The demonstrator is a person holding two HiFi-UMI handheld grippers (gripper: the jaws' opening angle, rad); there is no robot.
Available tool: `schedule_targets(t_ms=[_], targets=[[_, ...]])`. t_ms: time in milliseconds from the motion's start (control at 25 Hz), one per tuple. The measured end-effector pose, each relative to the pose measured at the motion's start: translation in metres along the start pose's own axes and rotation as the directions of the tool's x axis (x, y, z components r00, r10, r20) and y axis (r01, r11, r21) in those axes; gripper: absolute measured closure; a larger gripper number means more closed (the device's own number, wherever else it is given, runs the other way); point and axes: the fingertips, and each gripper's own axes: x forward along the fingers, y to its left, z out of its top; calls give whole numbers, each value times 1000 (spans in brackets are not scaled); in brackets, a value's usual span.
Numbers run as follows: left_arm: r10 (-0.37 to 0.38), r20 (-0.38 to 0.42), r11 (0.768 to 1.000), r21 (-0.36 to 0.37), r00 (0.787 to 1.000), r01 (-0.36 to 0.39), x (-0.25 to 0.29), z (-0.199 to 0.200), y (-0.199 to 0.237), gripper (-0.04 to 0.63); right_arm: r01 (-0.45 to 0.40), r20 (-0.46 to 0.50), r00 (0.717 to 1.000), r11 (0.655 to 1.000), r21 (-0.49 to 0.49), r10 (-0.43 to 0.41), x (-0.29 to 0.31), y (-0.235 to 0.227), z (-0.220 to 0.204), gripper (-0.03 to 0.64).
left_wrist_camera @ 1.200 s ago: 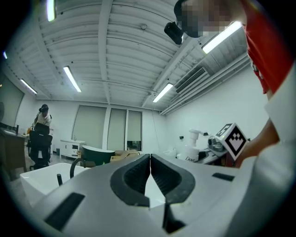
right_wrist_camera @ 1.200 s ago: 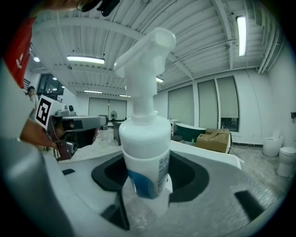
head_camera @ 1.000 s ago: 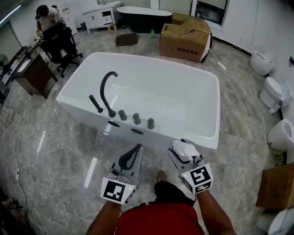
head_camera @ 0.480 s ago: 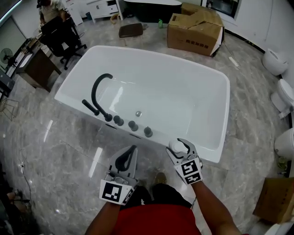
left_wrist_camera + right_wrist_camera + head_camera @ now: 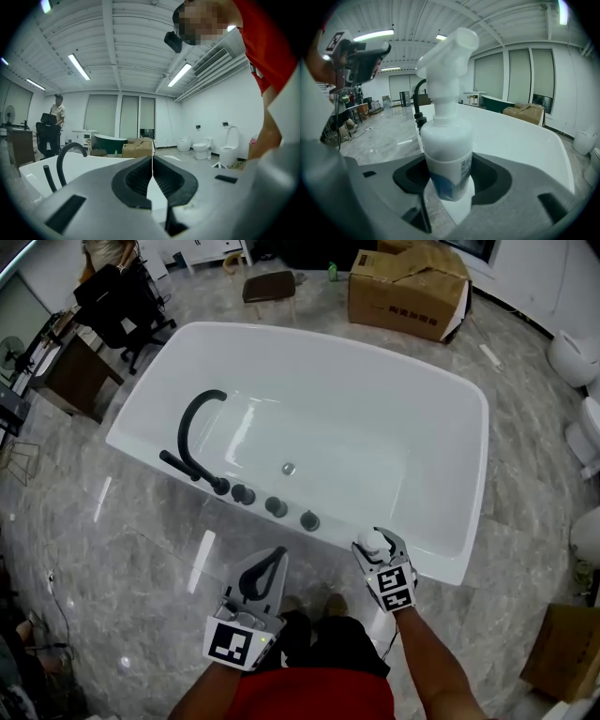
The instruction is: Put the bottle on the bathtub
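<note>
The right tongs (image 5: 380,554), clenched on the white bottle (image 5: 446,140), have come forward and now hang just at the near rim of the bathtub (image 5: 469,484). The left tongs (image 5: 270,563) are closed on nothing. I think the setting-down is near.

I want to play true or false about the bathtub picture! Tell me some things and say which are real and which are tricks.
1. The right gripper holds a white pump bottle. True.
2. The left gripper holds a sponge. False: its jaws are shut together with nothing between them.
3. The tap on the bathtub is black. True.
4. The bathtub is full of water. False: no water shows, and its bare white bottom and drain are plain to see.
5. The cardboard box sits inside the bathtub. False: it stands on the floor beyond the tub's far side.
</note>
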Motion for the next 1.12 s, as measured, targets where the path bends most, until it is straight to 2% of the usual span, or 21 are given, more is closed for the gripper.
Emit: schedule_targets(t_ms=[400,800,960,1120], targets=[[-21,-42,1000,8,999,22,17,-9,26,584,-16,-42,999,1000,3,17,34,4,-22,371],[-36,-54,999,4,998,37,16,-16,30,584,0,-34,999,1000,20,1,37,5,-29,364],[-49,-56,999,7,997,49,15,-14,27,584,8,-32,999,1000,21,-8,32,5,-23,313],[-72,-49,997,10,996,73,8,-9,20,584,34,-20,999,999,20,-33,13,4,-15,295]])
